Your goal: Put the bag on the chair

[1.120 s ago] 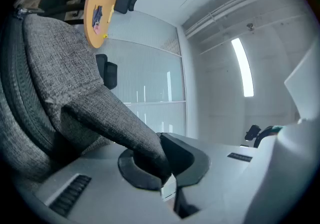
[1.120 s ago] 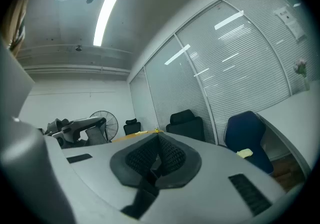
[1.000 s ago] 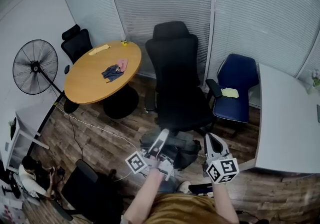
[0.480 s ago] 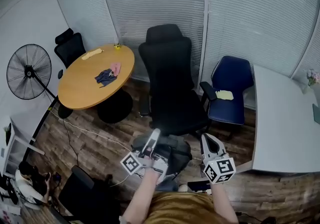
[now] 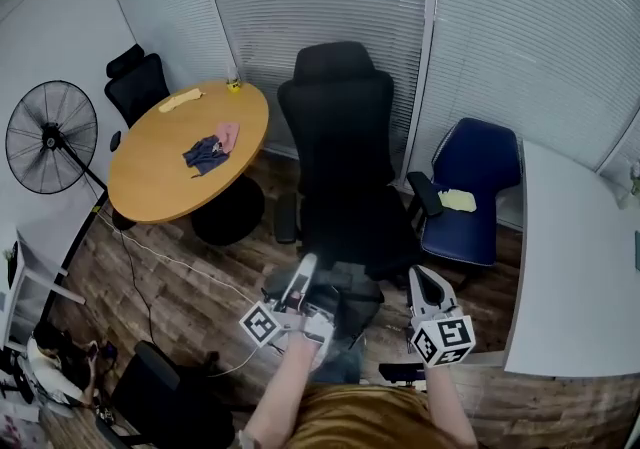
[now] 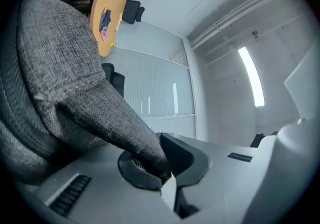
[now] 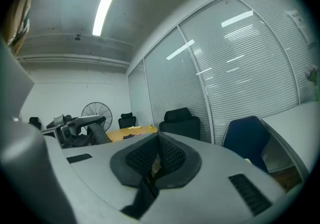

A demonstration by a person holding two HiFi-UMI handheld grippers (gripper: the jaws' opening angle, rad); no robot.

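Observation:
A dark grey fabric bag [image 5: 338, 299] hangs just in front of the seat of the tall black office chair [image 5: 345, 167]. My left gripper [image 5: 307, 267] is shut on the bag's woven strap [image 6: 115, 118], which runs from the bag's body [image 6: 40, 68] down into the closed jaws [image 6: 164, 170]. My right gripper [image 5: 421, 279] is to the right of the bag, by the chair's right armrest, shut with nothing between its ribbed pads [image 7: 172, 155]. From the right gripper view, the black chair [image 7: 182, 120] lies straight ahead and the left gripper [image 7: 75, 125] is at the left.
A round wooden table [image 5: 160, 162] with a small cloth stands at the left, with a fan [image 5: 50, 137] and another black chair [image 5: 135, 87] near it. A blue chair [image 5: 478, 187] and a white desk [image 5: 575, 277] are at the right. A cable crosses the wooden floor.
The head view has swung a little. The bag stays in my left gripper in front of the black chair, and both grippers keep nearly the same place.

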